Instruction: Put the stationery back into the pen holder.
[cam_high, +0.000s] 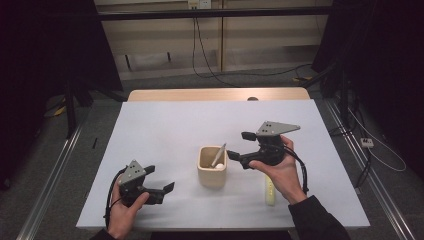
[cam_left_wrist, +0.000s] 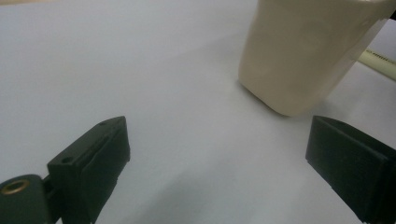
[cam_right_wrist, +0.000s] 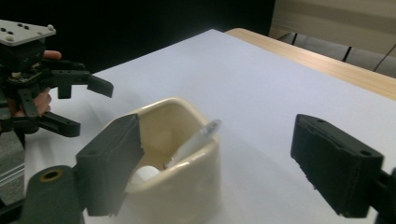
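At mid-table, the clear plastic pen (cam_high: 218, 155) leans inside the cream square ceramic cup (cam_high: 212, 172); with the right gripper (cam_high: 239, 146) jaws apart and empty, withdrawal should be kept clear of the cup's rim, while the left gripper (cam_high: 169, 186) is held open and idle.

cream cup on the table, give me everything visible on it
The cream cup is a squarish holder with rounded corners and thick walls, in matte plastic or ceramic by its look. It stands upright on the white table, near the middle and toward the person's side. Inside, a translucent pen leans against the rim, tip above it, beside a small white ball-like thing. No gripper touches it; the right gripper is open close by.
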